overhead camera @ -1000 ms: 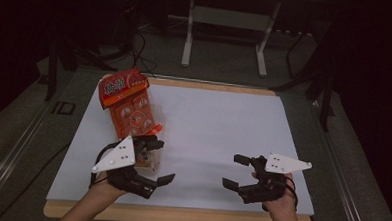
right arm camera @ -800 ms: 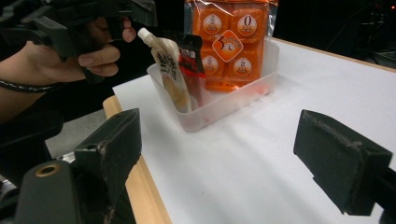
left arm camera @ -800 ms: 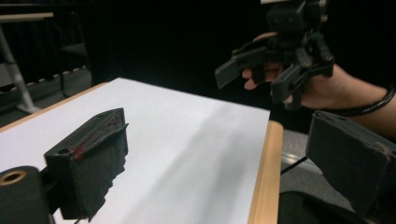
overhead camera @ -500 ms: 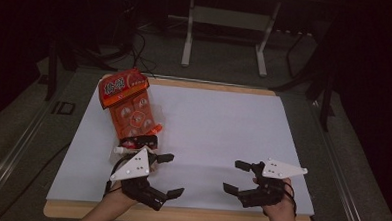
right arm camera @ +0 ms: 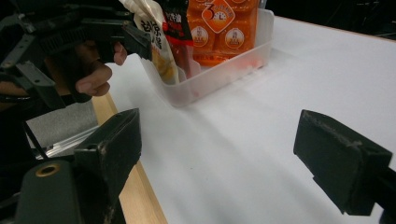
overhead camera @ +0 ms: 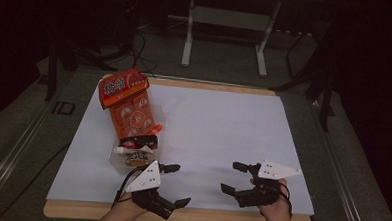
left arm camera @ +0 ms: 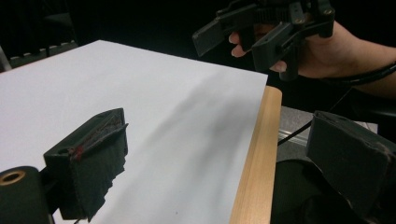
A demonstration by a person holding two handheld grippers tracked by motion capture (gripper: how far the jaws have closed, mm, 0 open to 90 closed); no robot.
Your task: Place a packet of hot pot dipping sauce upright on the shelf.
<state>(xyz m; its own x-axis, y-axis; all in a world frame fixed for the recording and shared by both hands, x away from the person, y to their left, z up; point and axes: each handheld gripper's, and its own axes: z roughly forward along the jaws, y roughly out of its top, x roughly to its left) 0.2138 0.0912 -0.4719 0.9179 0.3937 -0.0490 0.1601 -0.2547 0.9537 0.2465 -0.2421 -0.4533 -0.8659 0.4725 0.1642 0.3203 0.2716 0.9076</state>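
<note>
At the near edge of the table [overhead camera: 292,145], both hands held their grippers low over the white sheet with nothing between the jaws. The left gripper [overhead camera: 173,184] had its jaws wide apart, one out over the sheet and one back over the wooden rim, as the left gripper view showed. The right gripper [overhead camera: 236,178] stood equally wide, its jaws spread over bare white surface.

Just beyond the left gripper, forward and slightly to the person's left, lay the clear plastic tray [overhead camera: 116,159] of snack packets. Its near end sat close to the left gripper's front jaw without touching it. The right gripper was well apart from it, across the middle of the sheet, so the left hand was plainly the nearer one.

The tray's long axis ran from its near end away toward the far left corner of the table, leaning a little leftward as it went. A small dark-and-pale packet [overhead camera: 138,150] stood at the near end; behind it the orange packets [overhead camera: 133,115] stretched along the same line, their red-topped end pointing away from the person. A reach from the left would probably meet the short near end first.
</note>
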